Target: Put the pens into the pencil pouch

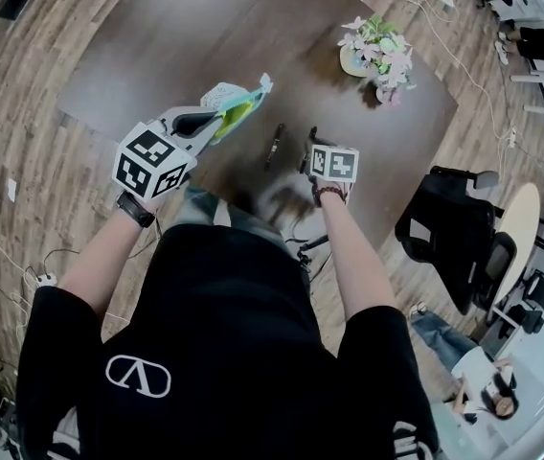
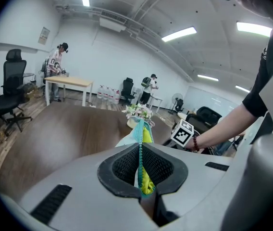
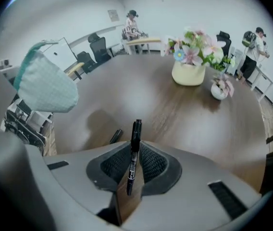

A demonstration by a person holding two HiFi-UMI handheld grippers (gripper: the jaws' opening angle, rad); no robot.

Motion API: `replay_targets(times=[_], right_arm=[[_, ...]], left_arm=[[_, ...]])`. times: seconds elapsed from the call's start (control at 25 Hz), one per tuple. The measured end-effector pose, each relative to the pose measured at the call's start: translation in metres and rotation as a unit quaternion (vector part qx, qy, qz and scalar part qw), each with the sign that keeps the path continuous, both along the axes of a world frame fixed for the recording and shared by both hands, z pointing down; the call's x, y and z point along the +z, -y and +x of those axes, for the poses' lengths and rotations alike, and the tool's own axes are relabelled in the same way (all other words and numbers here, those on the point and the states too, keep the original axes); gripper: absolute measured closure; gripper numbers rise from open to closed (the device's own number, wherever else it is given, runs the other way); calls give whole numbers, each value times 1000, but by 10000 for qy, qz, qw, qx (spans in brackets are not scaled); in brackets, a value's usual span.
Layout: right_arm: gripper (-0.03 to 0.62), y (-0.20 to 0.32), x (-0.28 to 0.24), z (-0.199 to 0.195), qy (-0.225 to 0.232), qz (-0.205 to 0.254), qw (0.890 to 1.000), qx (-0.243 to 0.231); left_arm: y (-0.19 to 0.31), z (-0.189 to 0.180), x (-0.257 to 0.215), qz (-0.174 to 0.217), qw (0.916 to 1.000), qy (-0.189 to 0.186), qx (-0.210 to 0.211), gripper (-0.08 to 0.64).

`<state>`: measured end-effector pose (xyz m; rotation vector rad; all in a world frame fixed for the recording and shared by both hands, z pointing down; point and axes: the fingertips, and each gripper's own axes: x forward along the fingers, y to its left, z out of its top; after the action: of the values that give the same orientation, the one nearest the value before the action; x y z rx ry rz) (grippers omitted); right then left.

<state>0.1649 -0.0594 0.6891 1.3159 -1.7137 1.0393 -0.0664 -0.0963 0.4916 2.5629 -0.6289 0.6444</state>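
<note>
- Left gripper view: our left tool [image 2: 142,170] clamps the pencil pouch [image 2: 139,129] by its zipper edge, holding it raised for loading
- Our right tool [image 3: 134,167] pinches a pen [image 3: 135,138], with the pouch up-left of it, seemingly for insertion

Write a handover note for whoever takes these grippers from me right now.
Left gripper: shut on the pencil pouch at its zipper edge, holding it above the table.
Right gripper: shut on a black pen, clear of the table.
The second pen lies on the table between the grippers.
Done: one pen picked up.
Left: put it in the pencil pouch, then the second pen.
</note>
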Motion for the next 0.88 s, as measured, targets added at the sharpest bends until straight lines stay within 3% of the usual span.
replay_targets(times=[0.2, 0.36, 0.48, 0.64, 0.76, 0.88], right_arm=[[538, 11, -64, 1, 63, 1373, 9903, -182], [538, 21, -142, 1, 246, 2643, 9639, -192], [538, 27, -217, -5, 306, 3614, 9314, -299], [538, 24, -318, -29, 375, 4816, 8730, -680], [538, 16, -373, -53, 523, 5412, 8339, -948], [538, 10, -404, -76, 648, 5800, 8029, -1212]], left_arm=[[0, 10, -2, -5, 9999, 36, 113, 545], [0, 19, -5, 9, 9998, 24, 182, 545], [2, 27, -10, -7, 9997, -21, 232, 545], [4, 39, -12, -87, 9995, -115, 280, 545], [2, 49, -16, -94, 9993, -133, 335, 545], [2, 59, -20, -119, 9990, -188, 378, 545]])
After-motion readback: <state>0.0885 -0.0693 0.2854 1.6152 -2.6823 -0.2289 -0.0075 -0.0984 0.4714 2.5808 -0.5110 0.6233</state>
